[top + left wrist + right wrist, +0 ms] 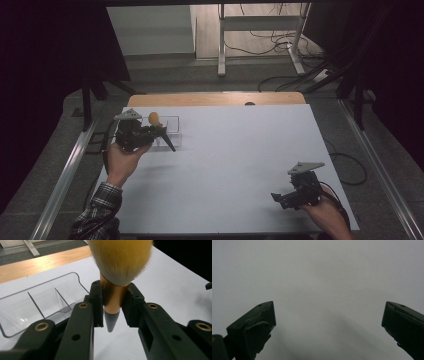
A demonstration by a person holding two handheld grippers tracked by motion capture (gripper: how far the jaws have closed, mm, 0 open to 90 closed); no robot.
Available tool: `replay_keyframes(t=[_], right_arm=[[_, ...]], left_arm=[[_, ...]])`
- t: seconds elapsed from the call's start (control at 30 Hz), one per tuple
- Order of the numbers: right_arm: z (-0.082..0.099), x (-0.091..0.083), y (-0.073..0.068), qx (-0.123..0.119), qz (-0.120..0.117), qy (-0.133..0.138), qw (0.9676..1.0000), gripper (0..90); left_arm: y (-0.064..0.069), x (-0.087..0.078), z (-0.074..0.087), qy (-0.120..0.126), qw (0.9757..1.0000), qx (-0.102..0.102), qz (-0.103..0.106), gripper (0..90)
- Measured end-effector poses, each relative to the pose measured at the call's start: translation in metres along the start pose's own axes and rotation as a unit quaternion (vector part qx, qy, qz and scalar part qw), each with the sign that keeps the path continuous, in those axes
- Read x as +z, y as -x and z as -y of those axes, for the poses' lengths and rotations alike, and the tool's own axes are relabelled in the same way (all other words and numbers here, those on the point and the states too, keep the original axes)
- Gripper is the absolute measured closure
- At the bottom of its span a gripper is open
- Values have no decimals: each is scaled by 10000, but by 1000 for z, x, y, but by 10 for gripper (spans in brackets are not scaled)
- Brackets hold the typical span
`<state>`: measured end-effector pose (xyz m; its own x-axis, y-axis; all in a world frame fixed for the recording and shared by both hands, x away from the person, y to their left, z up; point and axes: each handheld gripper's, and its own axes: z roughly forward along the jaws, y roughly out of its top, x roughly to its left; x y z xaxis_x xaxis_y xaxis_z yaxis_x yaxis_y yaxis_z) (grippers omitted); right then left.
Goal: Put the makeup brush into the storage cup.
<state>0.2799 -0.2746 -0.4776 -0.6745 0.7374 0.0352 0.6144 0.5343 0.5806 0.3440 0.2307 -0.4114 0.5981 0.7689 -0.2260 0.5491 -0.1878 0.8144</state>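
A make-up brush (154, 119) with a yellow-orange bristle head, copper ferrule and grey pointed handle (110, 321) stands upright in my left gripper (162, 132), at the table's far left. In the left gripper view that gripper (112, 293) is shut on the brush's copper ferrule (113, 296), bristles (120, 257) up. A clear plastic organiser (173, 125) with divided compartments (37, 300) sits just behind and beside the brush. My right gripper (280, 197) hovers near the front right corner, jaws pointing left. Its jaws (328, 315) stand wide open over bare white table.
The white table top (225, 165) has a wooden strip (215, 98) along its far edge. Metal rails run down both sides. A desk frame (260, 30) and cables lie on the floor beyond.
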Motion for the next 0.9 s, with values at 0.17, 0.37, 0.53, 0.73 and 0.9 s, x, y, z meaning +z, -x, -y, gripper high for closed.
replay_keyframes(t=[0.17,0.37,0.53,0.73,0.9], right_arm=[[6,-3,4,34,25,1,10000,0],[11,-6,6,103,42,12,9999,0],[15,-8,7,136,82,-18,9999,0],[18,-10,9,197,96,-23,9998,0],[20,-11,11,202,89,-40,9997,0]], left_arm=[[-2,-3,-6,55,10000,16,-44,720],[-3,-6,-13,118,9998,45,-129,720],[-6,-10,-20,178,9996,70,-199,720],[-9,-13,-27,224,9994,102,-259,721],[-11,-14,-34,267,9992,105,-286,720]])
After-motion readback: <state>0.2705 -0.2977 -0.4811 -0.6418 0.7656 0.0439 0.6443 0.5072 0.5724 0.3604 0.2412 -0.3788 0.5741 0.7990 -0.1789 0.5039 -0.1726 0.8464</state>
